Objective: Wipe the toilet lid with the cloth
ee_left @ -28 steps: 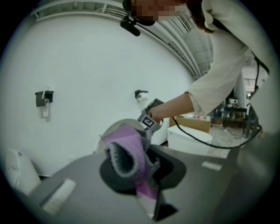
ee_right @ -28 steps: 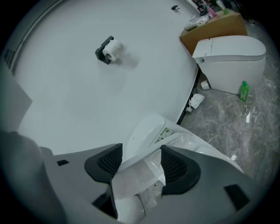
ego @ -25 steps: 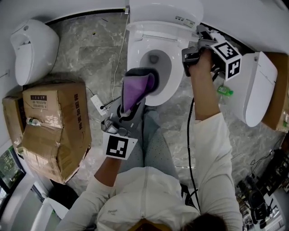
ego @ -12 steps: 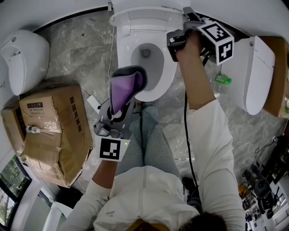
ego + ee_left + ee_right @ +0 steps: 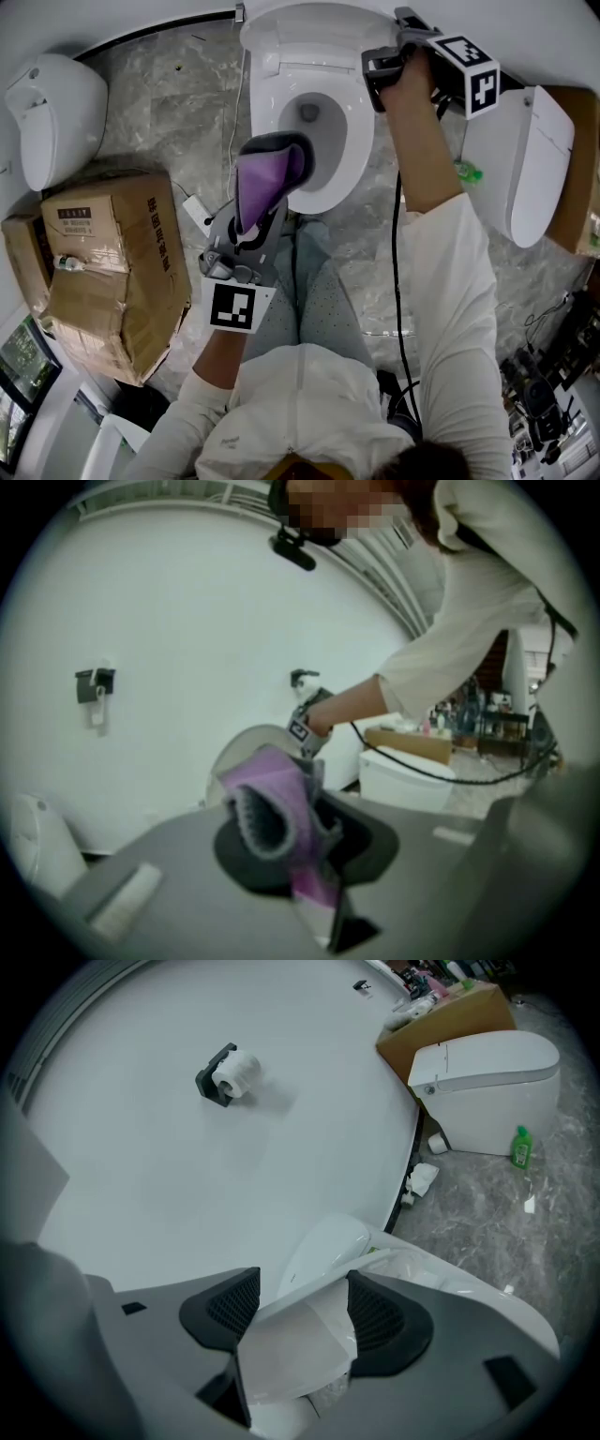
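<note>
Pinching the cloth [image 5: 262,190], left gripper [image 5: 276,156] jaws hang above the toilet [image 5: 357,141]; right gripper [image 5: 381,68] jaws clamp its lid [image 5: 292,1352]; cardboard box [image 5: 105,264] alongside.

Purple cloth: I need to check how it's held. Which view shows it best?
The left gripper view: the purple cloth sits centre frame, pinched in the left gripper's jaws. The head view shows it smaller, from above. The right gripper view shows none of it, only the toilet lid in the right gripper.
</note>
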`<state>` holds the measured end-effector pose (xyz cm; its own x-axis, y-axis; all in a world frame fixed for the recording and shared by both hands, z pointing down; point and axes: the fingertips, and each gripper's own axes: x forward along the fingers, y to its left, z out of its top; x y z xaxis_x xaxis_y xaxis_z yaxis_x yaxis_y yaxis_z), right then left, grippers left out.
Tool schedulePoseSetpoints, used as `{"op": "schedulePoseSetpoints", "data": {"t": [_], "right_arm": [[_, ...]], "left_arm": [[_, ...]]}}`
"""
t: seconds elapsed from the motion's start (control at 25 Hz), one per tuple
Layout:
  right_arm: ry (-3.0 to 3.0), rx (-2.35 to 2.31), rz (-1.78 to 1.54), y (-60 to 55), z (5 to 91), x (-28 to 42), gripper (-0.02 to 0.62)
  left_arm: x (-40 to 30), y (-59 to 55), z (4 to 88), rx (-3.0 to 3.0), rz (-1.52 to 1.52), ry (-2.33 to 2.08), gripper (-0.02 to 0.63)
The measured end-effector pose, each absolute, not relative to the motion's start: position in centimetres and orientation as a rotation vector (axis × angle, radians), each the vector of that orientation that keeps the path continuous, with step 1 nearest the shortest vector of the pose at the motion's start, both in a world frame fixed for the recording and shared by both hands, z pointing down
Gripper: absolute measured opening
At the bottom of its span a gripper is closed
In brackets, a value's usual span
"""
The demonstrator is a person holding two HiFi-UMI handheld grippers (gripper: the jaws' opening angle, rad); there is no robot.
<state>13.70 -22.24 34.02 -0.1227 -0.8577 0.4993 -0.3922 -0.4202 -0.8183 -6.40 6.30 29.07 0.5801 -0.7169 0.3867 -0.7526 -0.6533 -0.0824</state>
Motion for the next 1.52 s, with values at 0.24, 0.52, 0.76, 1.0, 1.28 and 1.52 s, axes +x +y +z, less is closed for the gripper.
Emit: {"op": "schedulePoseSetpoints", "data": {"t": [0.24,0.52,0.76,1.0,1.28,1.52], "right_arm": [[1.362,-1.766,-1.572,-23.6,34.3,13.7,0.282],[1.345,-1.776,-1.581,-24.8,34.3,13.7,0.284],[1.344,-1.777,-1.585,-25.5,34.5,13.6,0.287],[1.334,-1.78,-1.586,-26.2,34.6,13.9,0.29],[1.323,-1.772,-1.596,-27.9,34.7,14.0,0.293],[1.332,-1.751,-1.623,-29.9,34.9,14.1,0.298]], "left_arm": [[-5.5,2.6,28.7,2.717,0.567,-1.261,0.051],[-3.7,-2.0,28.2,2.735,0.524,-1.24,0.051],[-3.4,-4.9,29.0,2.713,0.492,-1.241,0.051],[-3.2,-6.2,29.4,2.725,0.497,-1.232,0.051],[-3.6,-6.7,29.4,2.713,0.486,-1.253,0.051],[-4.6,-6.9,29.6,2.691,0.487,-1.284,0.051]]}}
